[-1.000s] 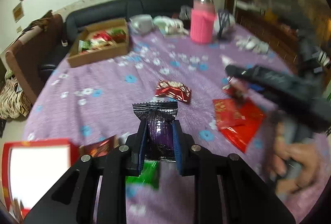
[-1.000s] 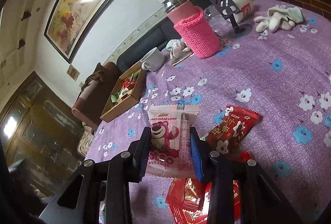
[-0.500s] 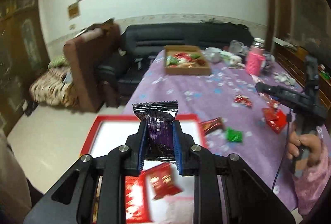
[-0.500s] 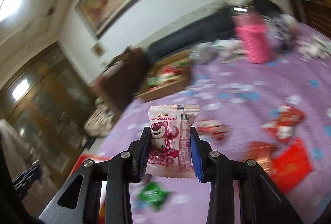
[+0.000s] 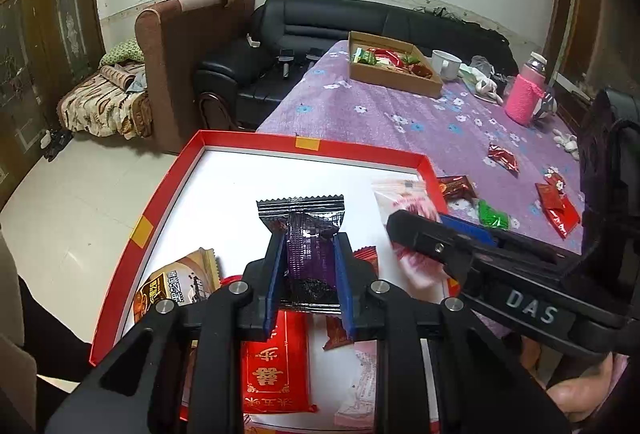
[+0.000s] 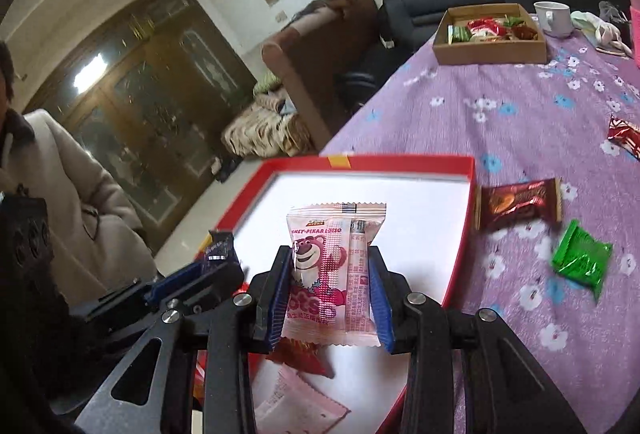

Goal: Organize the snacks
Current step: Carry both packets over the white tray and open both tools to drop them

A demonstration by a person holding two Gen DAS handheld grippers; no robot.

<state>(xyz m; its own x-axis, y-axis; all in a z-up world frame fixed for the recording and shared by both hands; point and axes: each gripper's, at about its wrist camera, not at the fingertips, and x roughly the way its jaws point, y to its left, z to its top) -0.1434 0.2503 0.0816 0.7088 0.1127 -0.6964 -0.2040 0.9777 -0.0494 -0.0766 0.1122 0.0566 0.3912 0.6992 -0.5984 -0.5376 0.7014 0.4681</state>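
Snacks: left gripper clamps a purple packet, right gripper a pink packet, both above the red tray.

Black sofa, white mug, pink bottle.

My left gripper grips a black-and-purple packet; my right gripper a pink bear-print packet. At twelve o'clock, the red-rimmed white tray; at two, lilac flowered tablecloth.
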